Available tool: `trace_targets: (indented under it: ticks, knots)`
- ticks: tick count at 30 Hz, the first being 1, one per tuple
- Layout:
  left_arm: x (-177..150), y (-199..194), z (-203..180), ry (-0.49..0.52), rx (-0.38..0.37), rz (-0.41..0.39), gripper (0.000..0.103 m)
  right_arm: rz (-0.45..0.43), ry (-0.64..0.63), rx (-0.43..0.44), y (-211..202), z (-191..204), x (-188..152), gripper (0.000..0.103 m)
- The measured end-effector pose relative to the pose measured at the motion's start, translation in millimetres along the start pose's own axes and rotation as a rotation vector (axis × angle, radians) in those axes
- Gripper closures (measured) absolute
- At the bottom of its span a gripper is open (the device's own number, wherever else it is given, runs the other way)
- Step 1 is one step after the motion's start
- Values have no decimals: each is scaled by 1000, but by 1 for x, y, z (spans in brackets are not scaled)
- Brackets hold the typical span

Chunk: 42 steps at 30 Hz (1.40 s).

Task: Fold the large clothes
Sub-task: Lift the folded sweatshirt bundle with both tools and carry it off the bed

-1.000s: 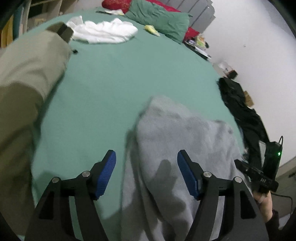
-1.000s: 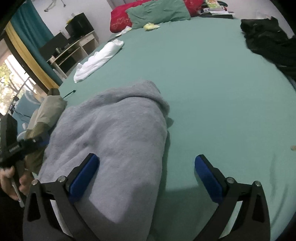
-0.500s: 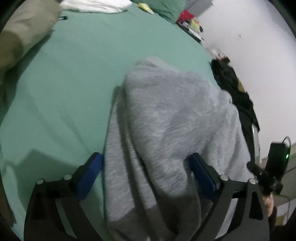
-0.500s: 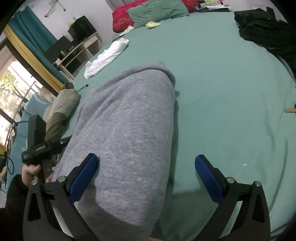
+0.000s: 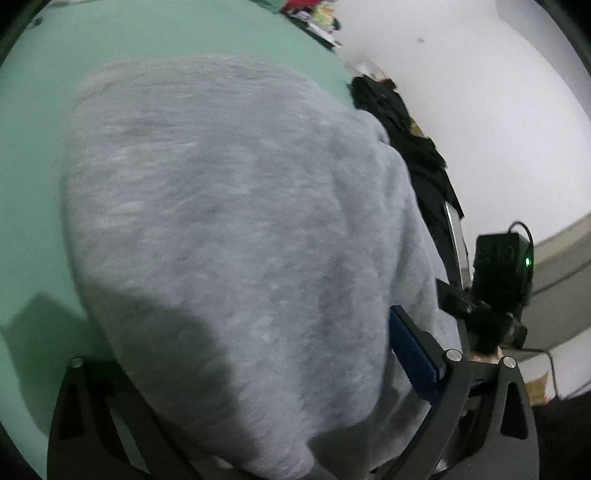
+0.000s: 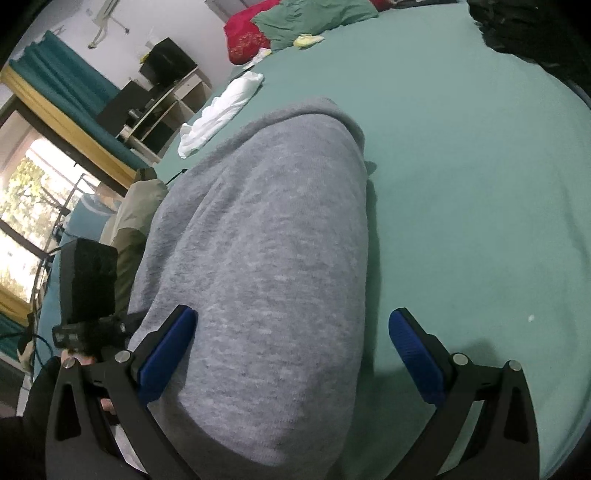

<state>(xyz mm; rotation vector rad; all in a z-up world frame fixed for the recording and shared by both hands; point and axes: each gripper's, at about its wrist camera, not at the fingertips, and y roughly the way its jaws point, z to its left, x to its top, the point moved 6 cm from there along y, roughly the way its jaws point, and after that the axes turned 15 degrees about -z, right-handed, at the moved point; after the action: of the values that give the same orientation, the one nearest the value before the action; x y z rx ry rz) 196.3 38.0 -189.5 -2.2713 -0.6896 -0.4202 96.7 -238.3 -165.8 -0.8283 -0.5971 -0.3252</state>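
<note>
Bed (image 6: 480,166): green sheet, extends ahead of and to the right of the right hand-held gripper; in the left wrist view it shows only ahead-left of the left hand-held gripper.

Grey garment (image 6: 266,258): bulky, folded over on itself, lying on the bed. It runs from directly under the right hand-held gripper (image 6: 291,350) forward and slightly left, rounded far end ahead. Its right edge lies between the two blue pads; left pad (image 6: 166,354) sits over the cloth, right pad over bare sheet. Jaws spread wide, nothing pinched.

Left wrist view: same garment (image 5: 229,221) fills nearly the whole frame, motion-blurred. Left hand-held gripper (image 5: 258,369): only the right blue pad (image 5: 413,358) visible, at the garment's right edge; the cloth covers the left finger tip. Finger bases stand far apart, so jaws spread, with the garment bulk between them. Whether the pads touch cloth: cannot tell.

Black clothing (image 5: 406,140): heaped ahead-right of the left hand-held gripper, at the bed edge near the white wall.

White garment (image 6: 221,110): bunched, far ahead-left of the right hand-held gripper, well apart from the grey one.

Khaki garment (image 6: 133,214): left of the grey one, at the bed edge.

Green pillow (image 6: 314,18) and red pillow (image 6: 247,33): at the far end of the bed.
</note>
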Motion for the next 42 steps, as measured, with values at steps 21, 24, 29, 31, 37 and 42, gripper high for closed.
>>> trace_targets:
  ticks: [21, 24, 29, 31, 37, 42]
  knots:
    - [-2, -22, -50, 126, 124, -132, 61, -89, 78, 252, 12, 23, 2, 38]
    - [2, -32, -64, 145, 133, -161, 61, -121, 33, 249, -3, 38, 8, 39]
    - [1, -66, -85, 189, 120, -212, 61, -184, -21, 257, -32, 63, 17, 39]
    - [2, -80, -93, 209, 117, -232, 61, -204, -41, 256, -42, 74, 20, 39]
    - [1, -139, -105, 259, 117, -307, 61, -266, -94, 270, -63, 115, 32, 39]
    - [11, -164, -118, 274, 124, -370, 61, -300, -134, 307, -65, 149, 42, 39]
